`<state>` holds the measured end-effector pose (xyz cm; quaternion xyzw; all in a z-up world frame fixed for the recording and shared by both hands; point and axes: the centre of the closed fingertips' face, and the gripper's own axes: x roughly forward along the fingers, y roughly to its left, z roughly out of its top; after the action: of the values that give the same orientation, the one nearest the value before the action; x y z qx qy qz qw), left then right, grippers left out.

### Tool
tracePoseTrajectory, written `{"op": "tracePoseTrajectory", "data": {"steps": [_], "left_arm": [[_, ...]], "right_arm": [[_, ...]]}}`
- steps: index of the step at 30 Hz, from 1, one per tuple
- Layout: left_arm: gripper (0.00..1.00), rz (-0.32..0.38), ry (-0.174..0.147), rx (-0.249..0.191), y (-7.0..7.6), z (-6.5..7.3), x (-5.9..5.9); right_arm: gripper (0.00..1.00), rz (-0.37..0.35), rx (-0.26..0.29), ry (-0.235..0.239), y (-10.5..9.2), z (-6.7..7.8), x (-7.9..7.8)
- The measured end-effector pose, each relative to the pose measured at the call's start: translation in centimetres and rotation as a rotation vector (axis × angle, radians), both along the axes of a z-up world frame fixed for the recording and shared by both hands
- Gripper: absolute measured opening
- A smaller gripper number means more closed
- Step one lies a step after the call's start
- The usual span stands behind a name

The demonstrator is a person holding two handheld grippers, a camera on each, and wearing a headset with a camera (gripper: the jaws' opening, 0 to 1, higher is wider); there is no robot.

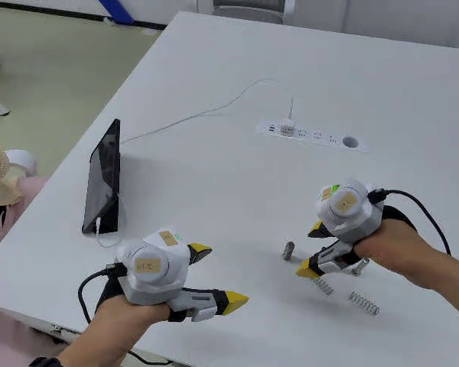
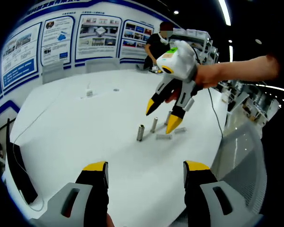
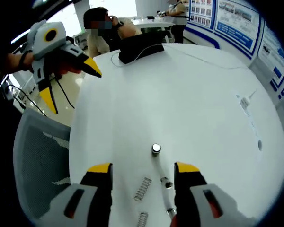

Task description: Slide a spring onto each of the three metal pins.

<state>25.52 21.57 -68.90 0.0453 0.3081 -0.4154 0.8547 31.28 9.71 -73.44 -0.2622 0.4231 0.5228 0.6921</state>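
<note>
Left gripper (image 1: 220,275), closest to the lens, hangs low over the table (image 1: 214,176), jaws spread wide and empty, seemingly parked clear so the other hand can work.

Straight ahead of its jaws stand three pins, upright and close together. The nearest (image 2: 141,133) looks ribbed, as if a spring already sits on it. The next (image 2: 154,125) appears bare. The third (image 2: 168,117) shows partly between the jaws of the right gripper (image 1: 310,250).

Two loose springs lie flat just under that gripper's tips, one (image 2: 163,137) beside the bare pin and one (image 2: 180,130) a little past it. The right gripper hovers over the cluster with its jaws parted and nothing in them, likely lined up to pick a spring off the table.

The count is three pins, three springs (one apparently mounted, two loose) and two grippers.

Well off to the left gripper's left a tablet (image 1: 103,180) stands propped on edge. Far beyond both tools a power strip (image 1: 310,135) lies with a cable plugged in.
</note>
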Motion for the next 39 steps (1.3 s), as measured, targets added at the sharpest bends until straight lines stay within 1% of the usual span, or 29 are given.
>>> {"op": "tracePoseTrajectory", "data": {"steps": [3,5,7,11,15,20,25,28,29,31,33,35,36,39], "left_arm": [[0.65,0.000,-0.001,-0.002,-0.1,0.1,0.0],[0.65,-0.001,-0.001,0.002,-0.1,0.2,-0.1],[0.65,-0.001,0.000,0.002,-0.2,0.1,-0.2],[0.65,-0.006,0.001,0.003,-0.5,0.2,-0.3],[0.65,-0.013,-0.001,0.002,-0.9,0.3,-0.3],[0.65,-0.021,-0.004,0.004,-1.3,0.5,-0.3],[0.66,-0.029,-0.006,0.002,-1.7,0.6,-0.2],[0.66,-0.033,-0.005,-0.003,-2.0,0.6,-0.1],[0.66,-0.035,-0.004,-0.003,-2.1,0.6,-0.1],[0.66,-0.038,-0.003,-0.004,-2.4,0.6,-0.1],[0.66,-0.046,-0.001,-0.006,-2.8,0.5,0.0],[0.66,-0.052,-0.002,-0.007,-3.1,0.5,0.0],[0.66,-0.056,-0.001,-0.008,-3.4,0.6,0.0],[0.66,-0.069,-0.001,-0.007,-3.9,0.5,0.0]], "right_arm": [[0.56,-0.028,0.029,-0.008,-0.2,0.3,-0.3],[0.61,-0.053,0.040,-0.002,-0.4,0.5,-0.7],[0.64,-0.088,0.063,-0.013,-0.6,0.7,-0.8],[0.63,-0.125,0.110,-0.005,-0.8,1.3,-1.6],[0.63,-0.153,0.126,-0.022,-1.2,1.6,-2.0],[0.63,-0.201,0.163,-0.040,-1.9,2.3,-2.7],[0.64,-0.255,0.196,-0.046,-3.0,2.4,-3.3],[0.64,-0.306,0.224,-0.046,-3.9,2.5,-3.7],[0.64,-0.325,0.229,-0.045,-4.1,2.5,-3.7],[0.65,-0.339,0.233,-0.044,-4.6,2.4,-4.0],[0.65,-0.367,0.247,-0.056,-5.5,2.5,-4.3],[0.66,-0.393,0.271,-0.054,-6.0,2.7,-4.5],[0.66,-0.424,0.286,-0.047,-6.5,2.8,-4.5],[0.67,-0.466,0.303,-0.048,-7.9,2.8,-4.8]]}}
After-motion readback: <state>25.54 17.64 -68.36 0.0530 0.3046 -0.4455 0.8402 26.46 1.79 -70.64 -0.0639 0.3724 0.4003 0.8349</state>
